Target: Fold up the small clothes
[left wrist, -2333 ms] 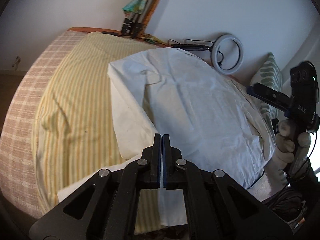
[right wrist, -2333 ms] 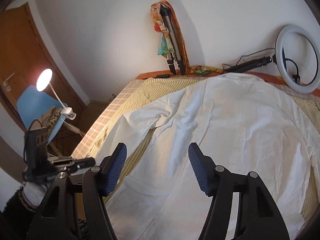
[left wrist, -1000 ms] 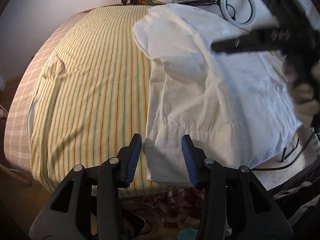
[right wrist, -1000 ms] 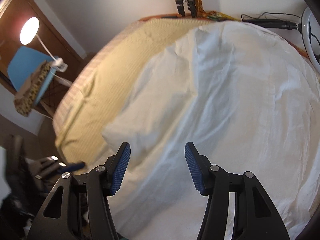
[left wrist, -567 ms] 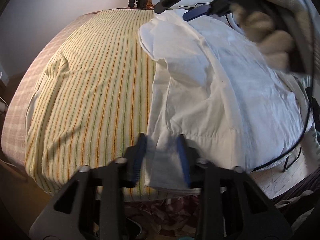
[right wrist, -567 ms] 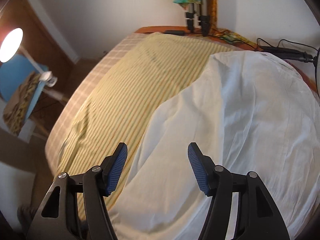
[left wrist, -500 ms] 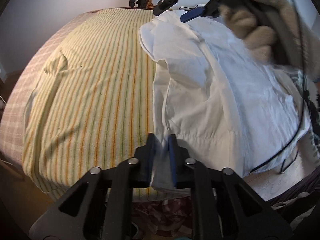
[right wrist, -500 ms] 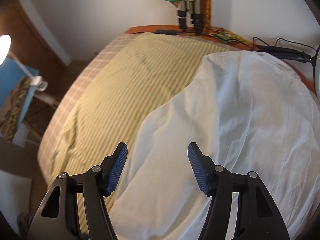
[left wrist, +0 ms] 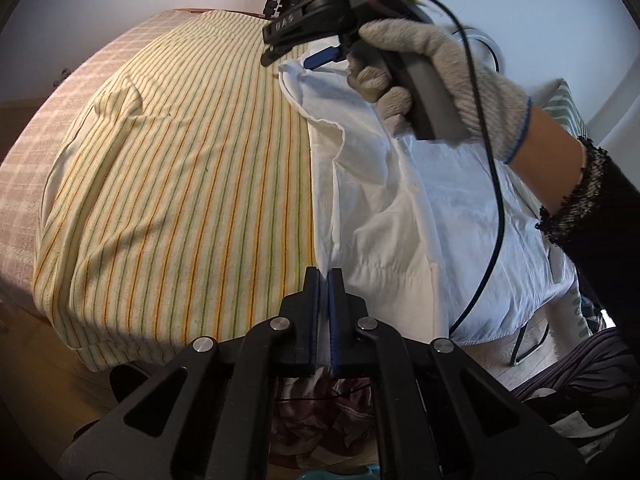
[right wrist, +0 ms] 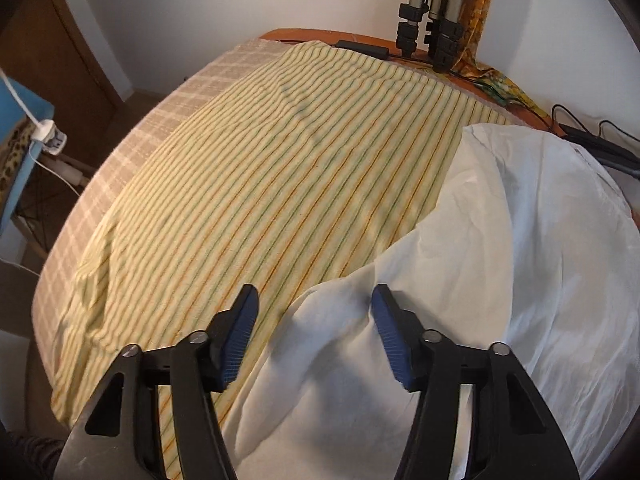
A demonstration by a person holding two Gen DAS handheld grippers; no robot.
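The left claw (left wrist: pixel 324 280) is clenched on the near hem of the white shirt (left wrist: pixel 400 216), a thin strip of cloth showing between its blue pads at the bed's near edge. The right claw (right wrist: pixel 314 324) has just been narrowing its jaws but is not yet gripping: its pads stand apart over a raised fold at the shirt's left border, cloth between them without being pressed. In the left view that claw, carried by a gloved hand (left wrist: pixel 436 68), hovers over the shirt's far corner, one blue pad just above the cloth.

The shirt lies along the right side of the striped sheet (left wrist: pixel 180 168), its left edge already doubled over in a long ridge, its right side spilling over the bed's edge. The sheet to the left is bare.

The step in hand looks like taking two corners of one edge in order to carry it across. To do it well, the right claw should sink until both pads straddle the full doubled layer and close at the very border, not on a loose wrinkle. The left grip should stay firm and low. Then both should lift together, keeping the edge taut between them, so the fold lands straight and the cable (left wrist: pixel 496 184) stays off the cloth
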